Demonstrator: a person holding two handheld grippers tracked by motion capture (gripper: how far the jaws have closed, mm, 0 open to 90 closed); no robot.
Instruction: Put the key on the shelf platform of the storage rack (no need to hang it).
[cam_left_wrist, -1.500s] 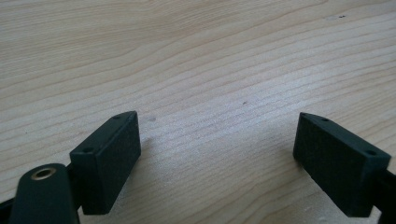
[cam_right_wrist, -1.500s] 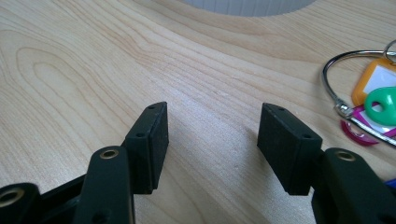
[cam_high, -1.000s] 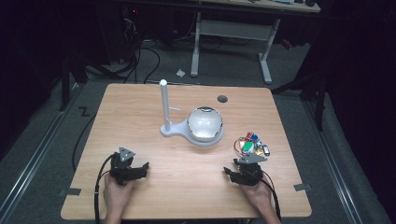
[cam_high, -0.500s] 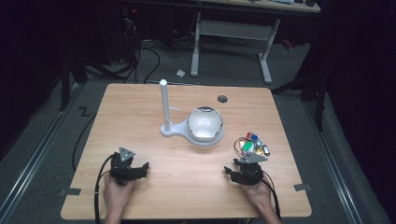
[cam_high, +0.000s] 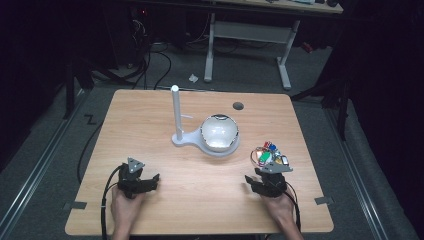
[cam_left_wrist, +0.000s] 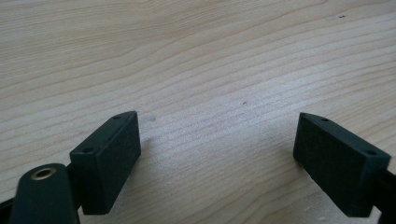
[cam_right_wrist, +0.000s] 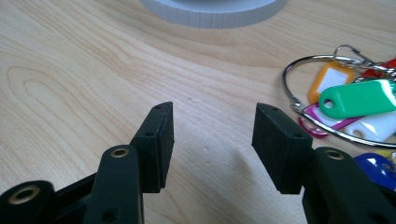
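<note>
Wooden bench (cam_high: 150, 125), seen from above. Left gripper (cam_high: 150, 181) parked near the front-left corner, jaws spread wide over bare wood grain, nothing between them and nothing touching the pads. Looks the same from the left gripper view (cam_left_wrist: 217, 154): two black pads well apart, plain bench between.

Right gripper (cam_high: 260, 181) sitting near the front-right corner, jaws have just been closing a bit but with a clear gap between them, only bare wood in there. Right gripper view (cam_right_wrist: 212, 144) puts the pads (cam_right_wrist: 161, 140) apart with no grip on anything.

Bunch of key tags (cam_high: 267, 155) lying flat on the bench, just ahead of the right gripper, toward the right edge and roughly midway between front and back. On a metal ring (cam_right_wrist: 299, 105): green tag (cam_right_wrist: 362, 98) on top, orange tag (cam_right_wrist: 329, 79) behind it, bit of pink, white and blue underneath. Ring just beside the right-hand pad in the right gripper view, not between the jaws; can't tell for sure if touching.

Around the middle of the bench: white stand (cam_high: 187, 139) with an upright post (cam_high: 175, 112), and a shiny bowl (cam_high: 219, 133) resting on its base. Small dark round hole (cam_high: 238, 106) close to the back edge, right of centre.
</note>
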